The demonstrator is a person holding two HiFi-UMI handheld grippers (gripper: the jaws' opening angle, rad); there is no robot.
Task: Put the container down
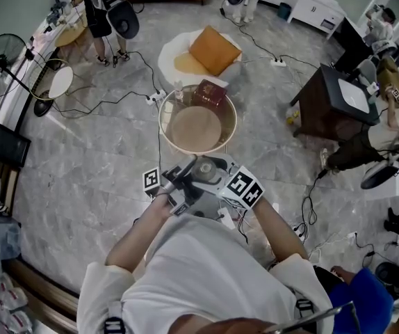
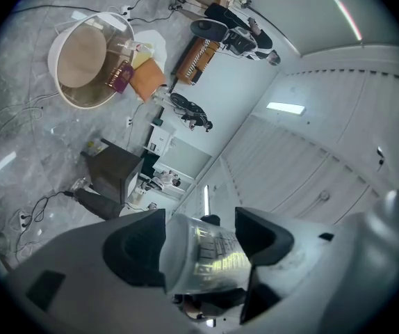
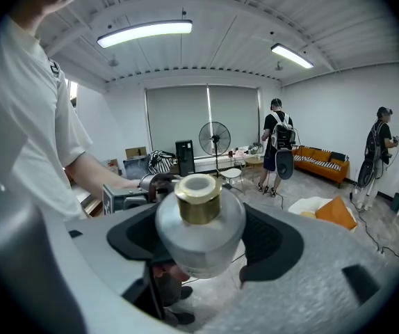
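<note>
Fingers (image 3: 134,236) of the right gripper (image 3: 199,245) are set fairly wide and clamp the container (image 3: 199,229), a frosted round bottle with a gold collar (image 3: 199,204), which stands upright between them with its neck clear above the pads. Across from it, the fingers (image 2: 138,253) of the left gripper (image 2: 201,248) are closed on a clear cylinder (image 2: 205,257); whether that is the far end of the same container or a separate piece cannot be told from these views. In the head view both grippers, left (image 1: 177,185) and right (image 1: 222,179), meet just in front of the person's chest, with the container (image 1: 210,170) between them and only the grey stone floor (image 1: 88,186) under the fingers. Beyond the fingertips stands a round white-rimmed table (image 1: 162,120), near but not under the load, with a dark red box (image 1: 210,92) at its far edge. By this showing the task is not yet done: the container is gripped and held aloft, touching no surface. What seems left is to carry it forward over a resting place, most likely that table, lower it until its base sits flat, and then spread the fingers.
</note>
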